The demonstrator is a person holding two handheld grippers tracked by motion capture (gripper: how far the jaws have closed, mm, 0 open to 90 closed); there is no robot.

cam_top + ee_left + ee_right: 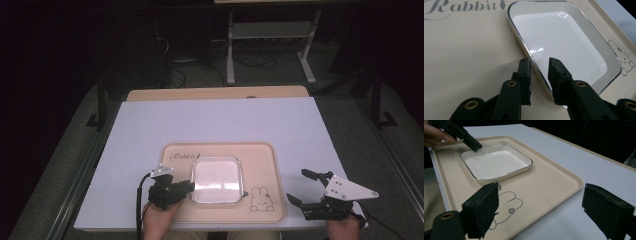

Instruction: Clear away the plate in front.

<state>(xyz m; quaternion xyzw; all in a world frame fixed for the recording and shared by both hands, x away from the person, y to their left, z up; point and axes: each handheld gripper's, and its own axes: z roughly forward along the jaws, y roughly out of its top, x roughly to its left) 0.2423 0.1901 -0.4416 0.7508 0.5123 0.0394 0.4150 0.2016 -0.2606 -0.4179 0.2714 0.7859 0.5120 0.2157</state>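
Note:
A white square dish with a thin silver rim lies on a beige tray printed with "Rabbit" and a rabbit drawing. My left gripper is at the dish's left edge. In the left gripper view the left gripper straddles the rim of the dish, one jaw outside over the tray, one inside, with a gap to each pad. My right gripper rests to the right of the tray, jaws wide apart and nothing between them. In the right gripper view the right gripper faces the dish.
The tray sits near the front edge of a white table top. A wooden strip runs along the table's far edge. Beyond it are a dark floor, cables and a metal stand.

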